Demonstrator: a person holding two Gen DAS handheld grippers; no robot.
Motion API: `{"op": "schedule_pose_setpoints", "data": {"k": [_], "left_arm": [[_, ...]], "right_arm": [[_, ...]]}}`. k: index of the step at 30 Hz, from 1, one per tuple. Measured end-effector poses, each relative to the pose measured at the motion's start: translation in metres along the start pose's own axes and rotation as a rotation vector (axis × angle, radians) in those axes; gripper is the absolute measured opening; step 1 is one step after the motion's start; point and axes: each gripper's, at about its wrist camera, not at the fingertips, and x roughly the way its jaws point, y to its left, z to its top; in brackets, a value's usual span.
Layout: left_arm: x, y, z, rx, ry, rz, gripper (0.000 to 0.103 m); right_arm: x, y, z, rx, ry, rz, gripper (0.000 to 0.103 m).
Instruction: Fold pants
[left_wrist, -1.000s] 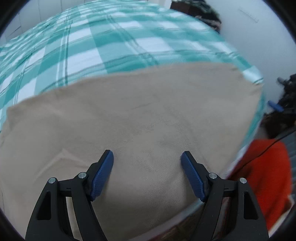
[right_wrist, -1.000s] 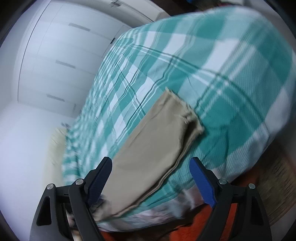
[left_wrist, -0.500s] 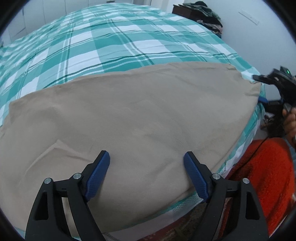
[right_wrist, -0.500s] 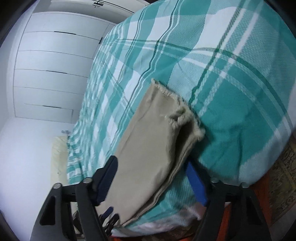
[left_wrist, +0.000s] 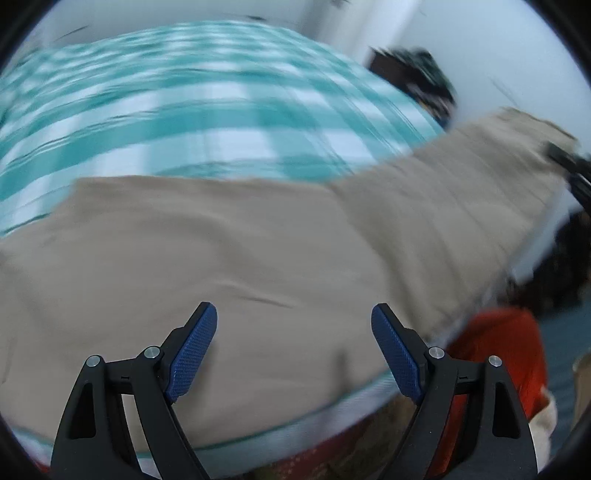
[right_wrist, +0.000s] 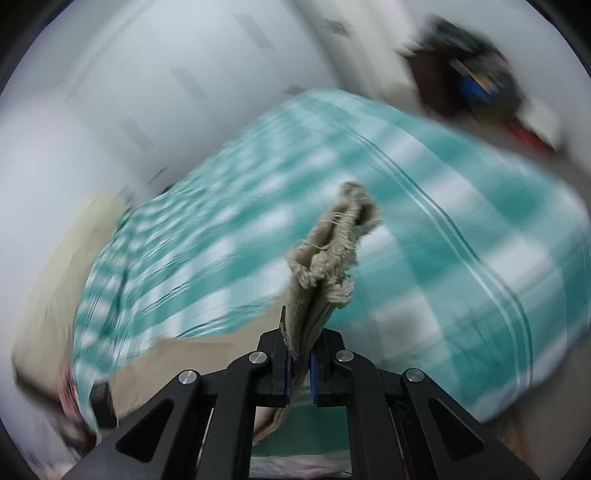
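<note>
Tan pants (left_wrist: 240, 251) lie across the near edge of a bed with a teal and white checked cover (left_wrist: 166, 114). My left gripper (left_wrist: 293, 325) hovers over the pants near the bed's edge, its jaws still opening, with nothing between the blue pads. At the right of the left wrist view the leg end (left_wrist: 480, 177) is lifted off the bed. My right gripper (right_wrist: 299, 363) is shut on that frayed leg end (right_wrist: 332, 243), which sticks up from between its pads. Both views are blurred by motion.
An orange-red rug or cloth (left_wrist: 506, 354) lies on the floor right of the bed. White wardrobe doors (right_wrist: 166, 74) stand behind the bed. A dark piece of furniture with clutter (right_wrist: 469, 74) sits at the far right corner. A cream pillow (right_wrist: 62, 251) lies at the bed's left.
My right gripper closed on the frayed leg end and lifted it off the bed, rolling as it rose. My left gripper drew back a little and widened slightly.
</note>
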Motion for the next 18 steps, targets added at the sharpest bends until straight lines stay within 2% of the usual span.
{"op": "schedule_pose_setpoints", "data": {"k": [5, 7, 11, 12, 13, 14, 15, 16, 18], "left_arm": [[-0.054, 0.085, -0.005, -0.195, -0.114, 0.069, 0.087], [-0.067, 0.109, -0.012, -0.245, -0.143, 0.09, 0.087], [-0.091, 0.158, -0.035, -0.349, -0.197, 0.15, 0.087], [-0.093, 0.168, -0.041, -0.368, -0.206, 0.168, 0.087], [-0.096, 0.178, -0.048, -0.389, -0.216, 0.189, 0.087], [-0.096, 0.186, -0.055, -0.404, -0.223, 0.209, 0.087], [-0.097, 0.194, -0.064, -0.416, -0.228, 0.232, 0.087], [-0.097, 0.203, -0.073, -0.432, -0.226, 0.255, 0.087], [-0.093, 0.218, -0.084, -0.482, -0.201, 0.257, 0.086]], "right_arm": [[-0.017, 0.131, 0.003, -0.276, -0.015, 0.109, 0.007], [-0.01, 0.19, -0.01, -0.387, 0.002, 0.169, 0.007], [0.015, 0.261, -0.054, -0.526, 0.059, 0.247, 0.01], [0.025, 0.275, -0.07, -0.542, 0.091, 0.279, 0.011], [0.036, 0.284, -0.082, -0.541, 0.126, 0.308, 0.019], [0.053, 0.292, -0.099, -0.525, 0.206, 0.372, 0.039], [0.062, 0.294, -0.108, -0.509, 0.25, 0.408, 0.047], [0.069, 0.292, -0.116, -0.496, 0.27, 0.428, 0.048], [0.075, 0.276, -0.13, -0.482, 0.25, 0.394, 0.048]]}}
